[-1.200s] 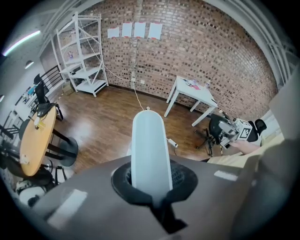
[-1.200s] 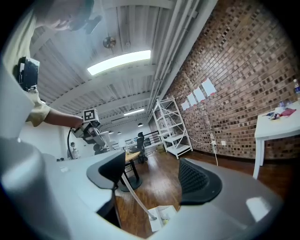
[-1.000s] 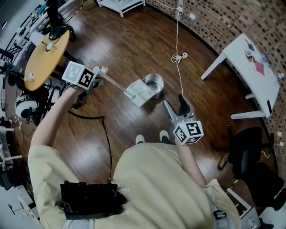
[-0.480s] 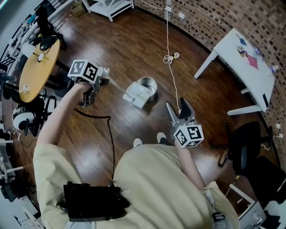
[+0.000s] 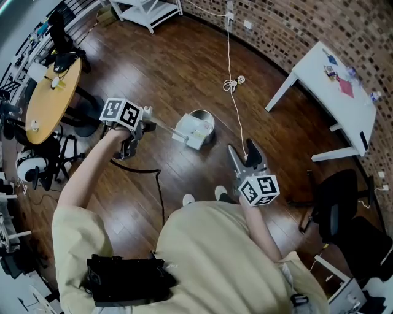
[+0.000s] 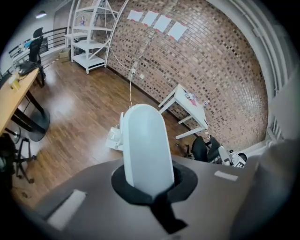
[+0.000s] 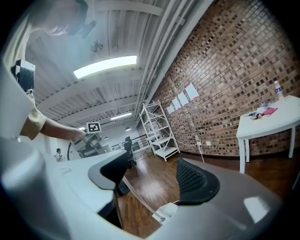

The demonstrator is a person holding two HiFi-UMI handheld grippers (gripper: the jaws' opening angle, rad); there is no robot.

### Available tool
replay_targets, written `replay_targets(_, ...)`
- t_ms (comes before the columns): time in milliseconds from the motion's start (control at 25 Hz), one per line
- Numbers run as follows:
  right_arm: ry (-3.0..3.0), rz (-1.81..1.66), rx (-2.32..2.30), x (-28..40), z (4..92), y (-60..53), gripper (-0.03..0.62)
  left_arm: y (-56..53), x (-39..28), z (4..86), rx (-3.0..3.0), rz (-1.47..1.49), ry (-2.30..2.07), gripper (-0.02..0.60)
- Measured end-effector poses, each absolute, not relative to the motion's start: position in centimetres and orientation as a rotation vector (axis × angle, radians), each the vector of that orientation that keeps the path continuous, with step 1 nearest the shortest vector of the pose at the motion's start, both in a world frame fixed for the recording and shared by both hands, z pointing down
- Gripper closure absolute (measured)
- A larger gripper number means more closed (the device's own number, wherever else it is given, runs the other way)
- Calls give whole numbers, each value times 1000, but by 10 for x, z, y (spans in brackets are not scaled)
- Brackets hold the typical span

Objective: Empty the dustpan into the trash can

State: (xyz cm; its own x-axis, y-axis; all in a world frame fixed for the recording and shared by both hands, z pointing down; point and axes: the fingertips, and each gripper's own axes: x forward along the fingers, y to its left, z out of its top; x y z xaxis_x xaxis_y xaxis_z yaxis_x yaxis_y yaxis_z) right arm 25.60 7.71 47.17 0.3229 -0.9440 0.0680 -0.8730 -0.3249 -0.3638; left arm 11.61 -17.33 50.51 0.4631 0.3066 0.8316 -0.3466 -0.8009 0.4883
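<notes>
The only signs are the black and white square marks on the two cubes, one on the left gripper [image 5: 146, 126] and one on the right gripper [image 5: 243, 153]; they are patterns, not words. Four white papers [image 6: 157, 21] hang on the brick wall, too small to read. A second ago the left gripper was further out to the side and more of the long handle [image 5: 164, 129] showed. Now it has come in closer to the trash can [image 5: 207, 115], and the dustpan [image 5: 192, 134] lies over the can's near edge. I cannot tell if the two touch. The right gripper is in about the same place as before. The left gripper is closed tight on the end of the dustpan's handle, which fills the gap between its jaws in the left gripper view. The right gripper has its jaws apart and holds nothing, and the handle and dustpan show far off through the gap. There is one dustpan and one shiny round trash can on the wood floor, with two shoes [image 5: 188, 199] just behind them. Around the room are one white table [image 5: 344, 98], one round wooden table [image 5: 52, 98], one white shelf [image 5: 147, 9], one black chair [image 5: 334, 205] and one white cord [image 5: 232, 83]
</notes>
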Motion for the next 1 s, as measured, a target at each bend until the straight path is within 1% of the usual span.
replay_targets(320,1663,-421,-2291,247,476,66,278,-176,108,506,2109,1359,-41,581)
replay_targets(680,1647,-422,-2277,256,478,68,278,-182,115,507,2082,1397,-53,581)
replay_targets(800,1632,-422,-2275,262,478,71,278,-190,117,507,2024,1471,-76,581)
replay_targets(1000,1589,-432,-2273,277,482,80,278,-201,121,512,1952,1692,-99,581)
